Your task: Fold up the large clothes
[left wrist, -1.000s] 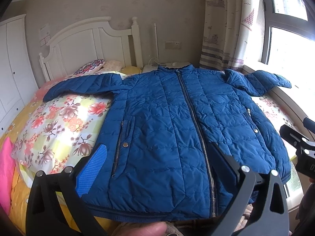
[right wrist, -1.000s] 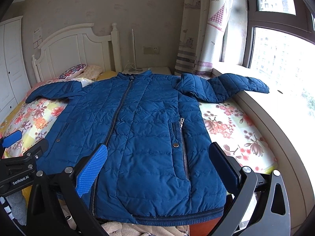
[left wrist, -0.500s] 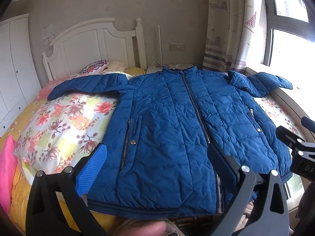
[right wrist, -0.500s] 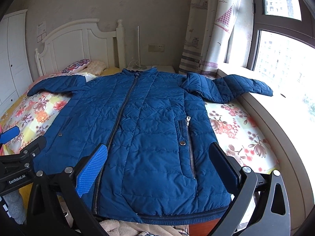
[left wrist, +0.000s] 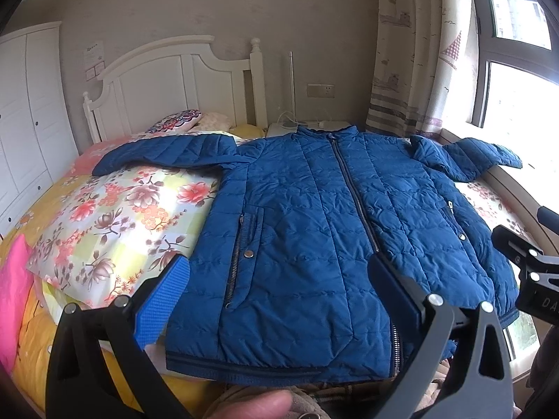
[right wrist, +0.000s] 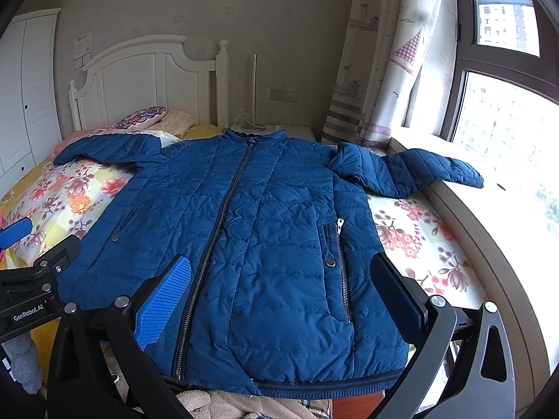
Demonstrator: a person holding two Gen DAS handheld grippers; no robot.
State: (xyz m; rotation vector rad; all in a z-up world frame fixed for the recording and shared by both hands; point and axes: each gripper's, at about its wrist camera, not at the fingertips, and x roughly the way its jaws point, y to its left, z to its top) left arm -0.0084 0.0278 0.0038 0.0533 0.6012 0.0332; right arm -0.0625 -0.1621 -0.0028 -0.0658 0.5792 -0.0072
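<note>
A blue quilted jacket (left wrist: pixel 314 230) lies flat and zipped, front up, on the bed, collar toward the headboard; it also shows in the right wrist view (right wrist: pixel 265 244). Its left sleeve (left wrist: pixel 164 152) stretches out over the floral quilt. Its right sleeve (right wrist: pixel 408 171) bends toward the window sill. My left gripper (left wrist: pixel 279 293) is open and empty, held above the hem's left half. My right gripper (right wrist: pixel 283 289) is open and empty, above the hem's right half. Each gripper shows at the edge of the other's view.
A floral quilt (left wrist: pixel 115 216) covers the bed, with a pink pillow (left wrist: pixel 14 293) at the near left. A white headboard (left wrist: pixel 174 80) and pillows stand at the far end. A window sill (right wrist: pixel 489 244) runs along the right, a white wardrobe (left wrist: pixel 28 122) on the left.
Both grippers have drifted a little, so the jacket sits slightly further right in both views. The jacket itself has not moved and both grippers stay open.
</note>
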